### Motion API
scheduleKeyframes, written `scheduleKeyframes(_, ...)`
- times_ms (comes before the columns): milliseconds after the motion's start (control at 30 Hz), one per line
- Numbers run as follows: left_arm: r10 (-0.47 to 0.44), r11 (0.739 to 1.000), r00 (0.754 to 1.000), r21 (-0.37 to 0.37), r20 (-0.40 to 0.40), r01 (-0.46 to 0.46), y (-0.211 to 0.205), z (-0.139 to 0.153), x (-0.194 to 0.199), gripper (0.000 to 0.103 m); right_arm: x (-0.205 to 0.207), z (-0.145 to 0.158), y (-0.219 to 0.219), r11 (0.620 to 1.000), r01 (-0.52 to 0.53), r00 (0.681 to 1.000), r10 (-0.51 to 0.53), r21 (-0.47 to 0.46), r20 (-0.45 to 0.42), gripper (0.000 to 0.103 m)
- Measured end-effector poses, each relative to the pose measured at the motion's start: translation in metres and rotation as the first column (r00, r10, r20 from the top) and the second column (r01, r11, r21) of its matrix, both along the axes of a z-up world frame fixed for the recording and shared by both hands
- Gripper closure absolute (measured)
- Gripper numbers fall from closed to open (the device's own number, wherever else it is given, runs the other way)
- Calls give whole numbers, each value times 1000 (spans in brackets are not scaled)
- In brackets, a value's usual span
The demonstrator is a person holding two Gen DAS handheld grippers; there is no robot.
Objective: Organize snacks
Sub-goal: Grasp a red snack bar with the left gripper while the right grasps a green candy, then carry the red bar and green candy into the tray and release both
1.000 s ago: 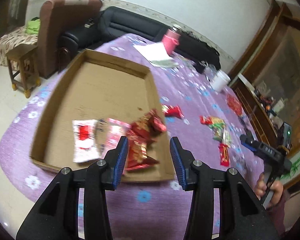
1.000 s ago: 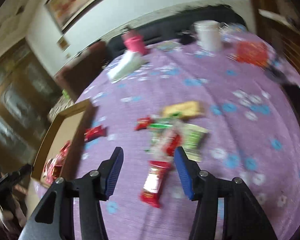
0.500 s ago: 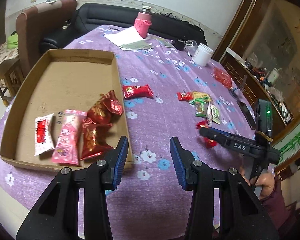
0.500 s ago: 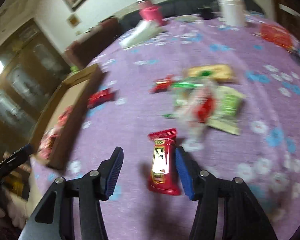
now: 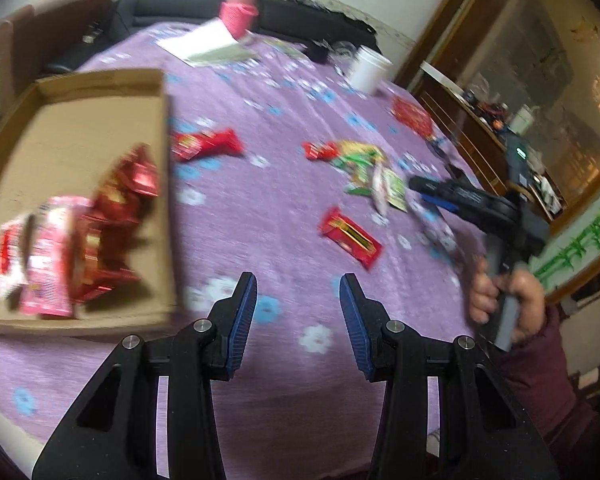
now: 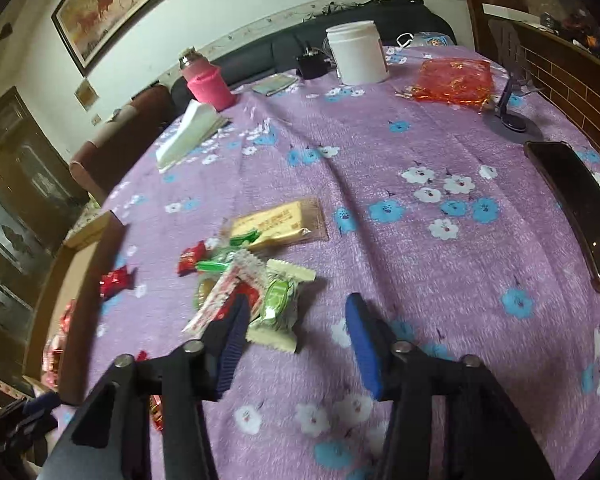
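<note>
Left gripper (image 5: pixel 298 312): jaws held apart, nothing between them. It is seen above the purple flowered tablecloth (image 5: pixel 284 208), just right of the near corner of the cardboard tray (image 5: pixel 80 128). Blurred red and pink snack packs (image 5: pixel 80 220) are piled in the tray's near end, left of the left jaw. A red bar wrapper (image 5: pixel 350 236) lies flat on the cloth ahead of the jaws and slightly right, clear of both. Another red wrapper (image 5: pixel 206 145) lies just outside the tray's right wall, farther out.

Right gripper (image 6: pixel 296 340): jaws spread wide, nothing clamped. The loose snack cluster is found at the left jaw: a green-and-white pack (image 6: pixel 278 306) lies just inside the left jaw tip, and a red-and-white pack (image 6: pixel 226 294) is partly covered by that jaw; contact cannot be confirmed. The gap toward the right jaw shows only cloth. A yellow flat pack (image 6: pixel 278 222) and small red candy (image 6: pixel 191 258) lie beyond the cluster. One more red candy (image 6: pixel 116 280) lies beside the tray edge at left.

Elsewhere on the table: white tub (image 6: pixel 358 54), pink bottle (image 6: pixel 208 84), dark phone (image 6: pixel 576 204) far right.

In the left view the right gripper is gripped by the person's hand (image 5: pixel 504 296), right of the cluster.
</note>
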State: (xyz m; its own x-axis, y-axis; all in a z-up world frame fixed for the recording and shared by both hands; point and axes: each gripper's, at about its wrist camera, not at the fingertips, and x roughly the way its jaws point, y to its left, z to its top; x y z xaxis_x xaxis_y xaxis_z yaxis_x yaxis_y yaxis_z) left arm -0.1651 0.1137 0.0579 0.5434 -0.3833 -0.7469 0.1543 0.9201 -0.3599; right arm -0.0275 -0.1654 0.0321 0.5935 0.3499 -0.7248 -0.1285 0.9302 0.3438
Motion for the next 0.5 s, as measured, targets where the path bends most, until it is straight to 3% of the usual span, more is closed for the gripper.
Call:
scheduleKeyframes(200, -60, 998, 997, -11, -39, 60, -32, -6, 15, 60, 15, -12, 22, 994, -31, 999, 32, -103, 7, 55)
scheduleKeyframes(333, -55, 998, 996, 0, -65, 55, -50, -15, 35, 60, 14, -15, 23, 990, -30, 999, 35, -139, 29, 76)
scheduleKeyframes(500, -46, 998, 997, 28, -68, 48, -69, -21, 58, 60, 15, -15, 19, 991, -16, 999, 20, -135, 31, 79)
